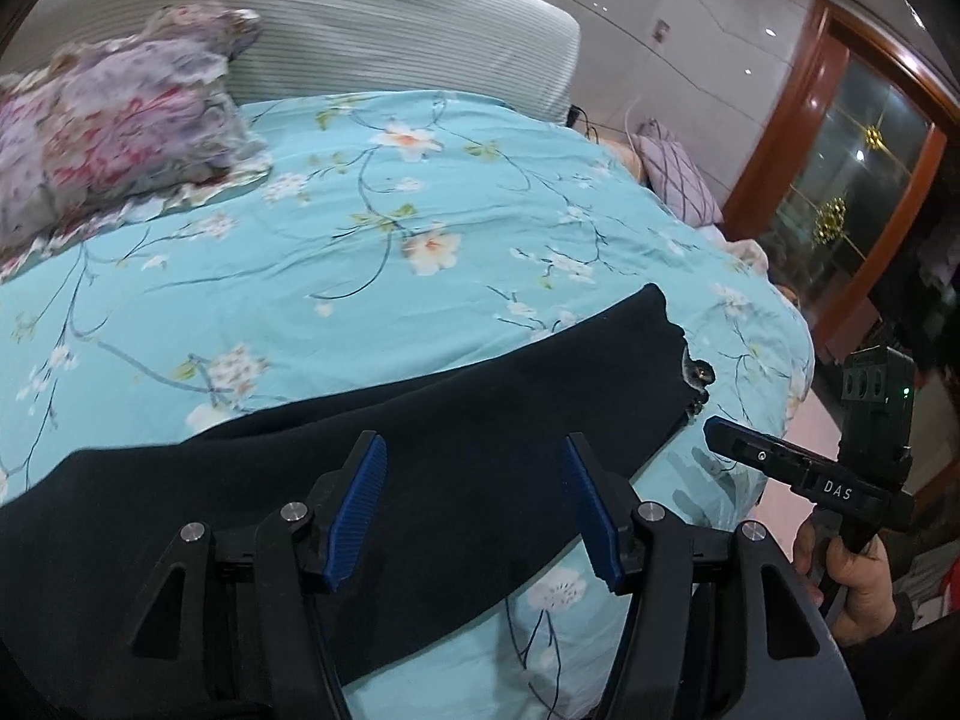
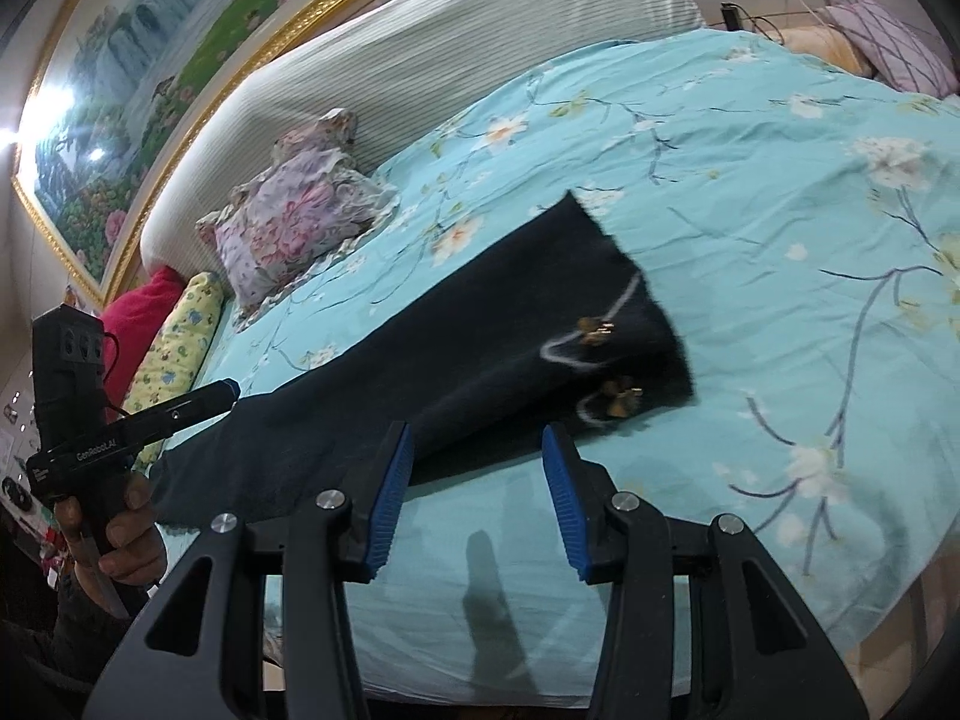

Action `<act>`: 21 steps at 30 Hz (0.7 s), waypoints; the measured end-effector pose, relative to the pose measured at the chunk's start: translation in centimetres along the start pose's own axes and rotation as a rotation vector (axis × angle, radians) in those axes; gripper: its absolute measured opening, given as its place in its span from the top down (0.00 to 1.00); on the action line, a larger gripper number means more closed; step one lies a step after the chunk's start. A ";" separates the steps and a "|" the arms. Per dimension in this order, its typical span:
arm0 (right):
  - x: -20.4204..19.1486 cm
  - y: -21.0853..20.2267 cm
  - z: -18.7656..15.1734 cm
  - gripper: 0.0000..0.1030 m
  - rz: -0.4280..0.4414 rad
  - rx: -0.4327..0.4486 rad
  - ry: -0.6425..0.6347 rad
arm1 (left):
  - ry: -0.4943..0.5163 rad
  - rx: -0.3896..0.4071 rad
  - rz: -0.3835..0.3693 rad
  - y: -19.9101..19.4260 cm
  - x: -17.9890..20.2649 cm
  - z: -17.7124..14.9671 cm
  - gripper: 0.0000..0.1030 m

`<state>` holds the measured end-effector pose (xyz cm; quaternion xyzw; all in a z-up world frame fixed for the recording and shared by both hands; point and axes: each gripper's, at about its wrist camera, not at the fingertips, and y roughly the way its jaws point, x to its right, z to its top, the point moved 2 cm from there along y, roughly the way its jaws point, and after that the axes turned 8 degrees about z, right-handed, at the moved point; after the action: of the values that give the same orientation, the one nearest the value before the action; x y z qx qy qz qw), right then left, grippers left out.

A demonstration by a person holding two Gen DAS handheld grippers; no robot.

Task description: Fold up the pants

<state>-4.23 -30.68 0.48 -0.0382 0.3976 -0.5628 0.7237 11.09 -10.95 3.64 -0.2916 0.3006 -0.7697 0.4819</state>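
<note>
1. The dark pants (image 2: 480, 372) lay in a long strip across the floral-sheeted bed (image 2: 780, 192), apparently already doubled lengthwise, near its front edge.
2. The left tool (image 1: 474, 504) hovered over the pants with its jaws spread, gripping nothing.
3. The right tool (image 2: 477, 498) stood just off the end with the drawstrings (image 2: 594, 348), likewise spread wide and empty, probably lining up for a cross fold.

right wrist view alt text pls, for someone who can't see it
Dark pants lie stretched across a turquoise floral bedspread, drawstring end farthest away. The open right gripper hovers at their near edge, holding nothing; the left gripper is at far left.
</note>
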 end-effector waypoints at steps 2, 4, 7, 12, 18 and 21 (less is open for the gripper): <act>0.6 -0.3 0.1 0.48 -0.003 0.009 0.024 | 0.012 -0.007 0.000 0.5 0.4 0.4 0.41; 1.1 -0.6 0.1 0.48 -0.004 0.018 0.043 | 0.023 -0.013 -0.002 0.9 0.7 0.7 0.41; 1.8 -0.5 0.2 0.47 -0.007 0.016 0.077 | 0.041 -0.020 0.003 1.6 1.0 1.2 0.40; 2.8 0.0 -0.1 0.47 0.029 -0.002 0.158 | 0.066 -0.054 -0.009 3.0 1.5 2.1 0.37; 3.9 0.3 0.1 0.44 0.036 0.010 0.240 | 0.145 -0.124 -0.052 5.9 2.9 3.9 0.36; 4.5 0.4 0.4 0.44 0.056 0.026 0.298 | 0.206 -0.181 -0.072 8.1 4.0 4.9 0.36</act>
<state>-3.42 -34.51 -1.89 0.0663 0.4940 -0.5469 0.6727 17.87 -18.34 1.44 -0.2640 0.4058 -0.7821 0.3923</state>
